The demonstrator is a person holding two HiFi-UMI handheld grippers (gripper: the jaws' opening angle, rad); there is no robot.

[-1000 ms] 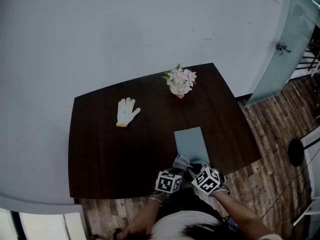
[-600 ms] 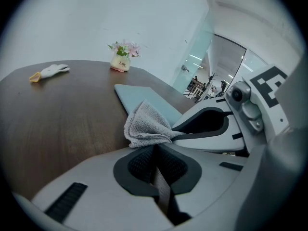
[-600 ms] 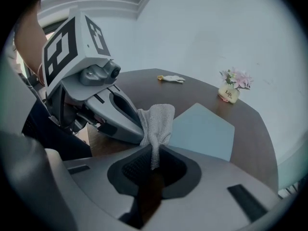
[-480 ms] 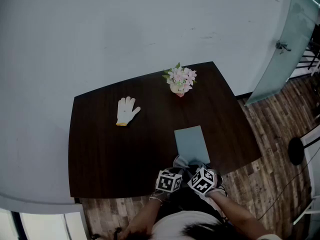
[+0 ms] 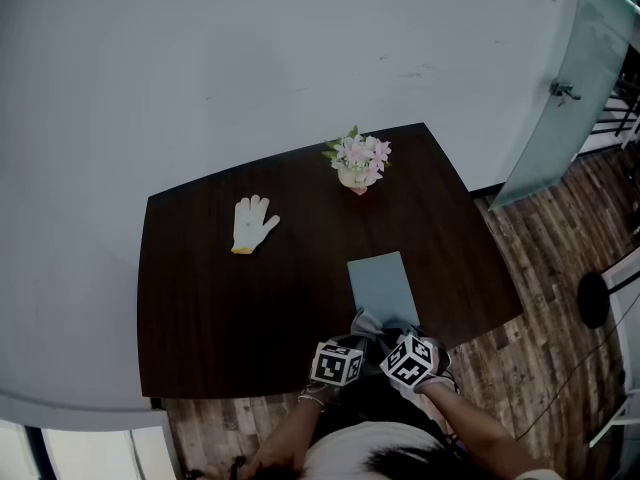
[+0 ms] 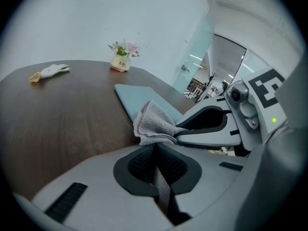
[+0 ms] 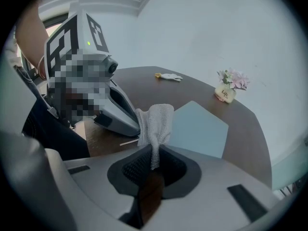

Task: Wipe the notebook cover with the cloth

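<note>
A light blue notebook [image 5: 380, 286] lies flat near the table's front right edge. A grey cloth [image 5: 367, 324] is bunched at its near end, partly on the cover. In the right gripper view my right gripper [image 7: 153, 152] is shut on the cloth [image 7: 155, 121], which runs forward from between the pads toward the notebook [image 7: 199, 129]. My left gripper [image 6: 155, 147] is shut too, its tips pinching the cloth's [image 6: 153, 124] near edge. The right gripper's fingers [image 6: 207, 137] reach in from the right and meet the cloth. Both marker cubes sit side by side at the table's front edge.
A small pot of pink flowers [image 5: 358, 162] stands at the back of the dark wooden table [image 5: 220, 308]. A white work glove [image 5: 252, 224] lies at the back left. A wall runs behind the table, with wood floor and a glass panel [image 5: 560, 98] on the right.
My right gripper slid slightly left, then back right. The cloth stays bunched at the notebook's near end. The left gripper has hardly moved.
</note>
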